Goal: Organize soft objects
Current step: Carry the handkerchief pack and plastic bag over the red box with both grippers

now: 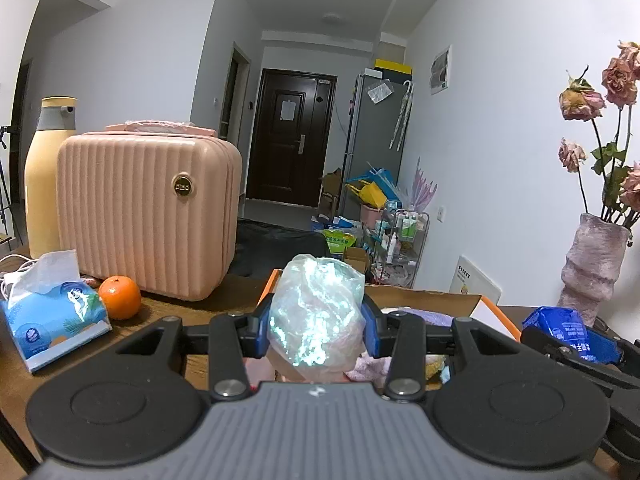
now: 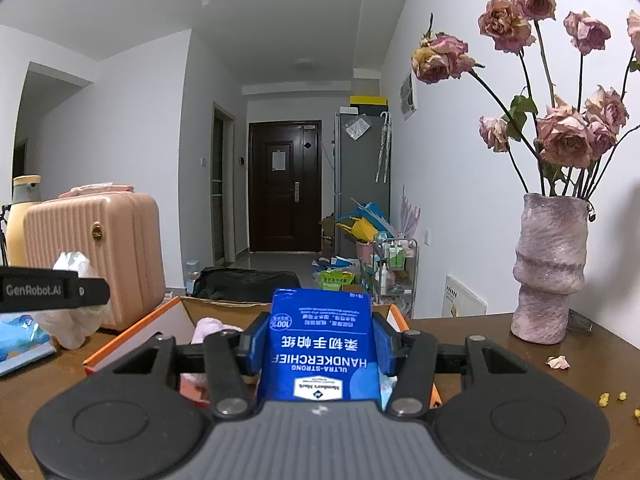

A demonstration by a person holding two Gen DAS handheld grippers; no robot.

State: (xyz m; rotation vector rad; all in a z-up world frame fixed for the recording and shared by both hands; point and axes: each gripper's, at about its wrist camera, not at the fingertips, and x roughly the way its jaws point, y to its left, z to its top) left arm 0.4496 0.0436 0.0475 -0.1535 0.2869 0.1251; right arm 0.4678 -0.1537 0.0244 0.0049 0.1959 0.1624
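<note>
— What do we read on the blue pack?
— "ULTRA-STRONG HANDKERCHIEF". Our right gripper pinches it above the cardboard box; our left gripper pinches a crumpled plastic bag.

Box contents mostly hidden behind both hand-held grippers. Bottom of the plastic bag lost behind the left hand-held gripper. Small print on the tissue pack too tiny to read. Roses cut off by the right edge. Shelf-cart bottles too small to identify.
</note>
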